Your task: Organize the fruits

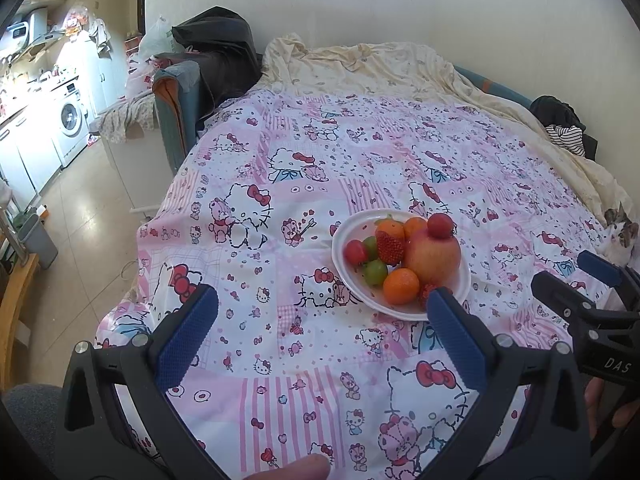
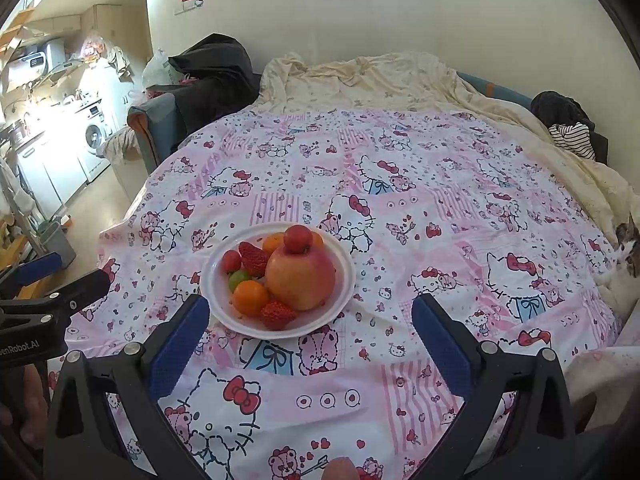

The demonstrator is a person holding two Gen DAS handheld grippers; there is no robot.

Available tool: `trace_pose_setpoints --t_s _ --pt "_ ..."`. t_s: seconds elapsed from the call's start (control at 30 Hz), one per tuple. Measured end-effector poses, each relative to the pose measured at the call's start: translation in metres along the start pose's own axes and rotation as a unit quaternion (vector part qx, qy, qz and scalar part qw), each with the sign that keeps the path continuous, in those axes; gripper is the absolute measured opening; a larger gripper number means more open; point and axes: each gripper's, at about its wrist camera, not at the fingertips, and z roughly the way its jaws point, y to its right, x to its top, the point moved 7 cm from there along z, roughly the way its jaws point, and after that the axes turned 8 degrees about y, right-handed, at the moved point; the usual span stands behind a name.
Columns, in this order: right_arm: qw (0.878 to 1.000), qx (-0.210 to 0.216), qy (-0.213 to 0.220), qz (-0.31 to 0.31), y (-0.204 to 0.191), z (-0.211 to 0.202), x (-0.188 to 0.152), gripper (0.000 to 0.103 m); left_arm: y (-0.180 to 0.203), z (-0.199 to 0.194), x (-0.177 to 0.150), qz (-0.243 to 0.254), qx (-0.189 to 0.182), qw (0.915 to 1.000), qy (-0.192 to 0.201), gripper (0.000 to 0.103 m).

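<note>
A white plate (image 2: 208, 280) of fruit is seen resting on a pink cartoon-print bedcover (image 2: 400, 208) spread over the bed. A large apple (image 2: 300, 276) is placed in the plate's middle, with a cherry tomato (image 2: 298, 239) perched on top of it. Around it are gathered tangerines (image 2: 250, 298), strawberries (image 2: 277, 314), green grapes (image 2: 239, 278) and another cherry tomato (image 2: 231, 261). The left gripper (image 1: 322, 332) is held wide open and empty near the plate, its right finger overlapping the plate's rim in the left wrist view. The right gripper (image 2: 310, 342) is likewise spread open and empty, just before the plate. A cat (image 1: 618, 236) is seen at the bed's right edge.
</note>
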Motion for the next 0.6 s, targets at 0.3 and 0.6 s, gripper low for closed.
trace_pose_setpoints --t_s 0.3,0.6 --pt "1.0 -0.002 0.003 0.002 0.0006 -0.0011 0.0008 0.103 -0.0002 -0.0002 0.0 0.0 0.0 1.0 0.0 0.103" --pt "1.0 -0.001 0.003 0.002 0.0006 -0.001 0.0008 0.103 -0.0001 0.0001 -0.0003 0.0 0.0 1.0 0.0 0.103"
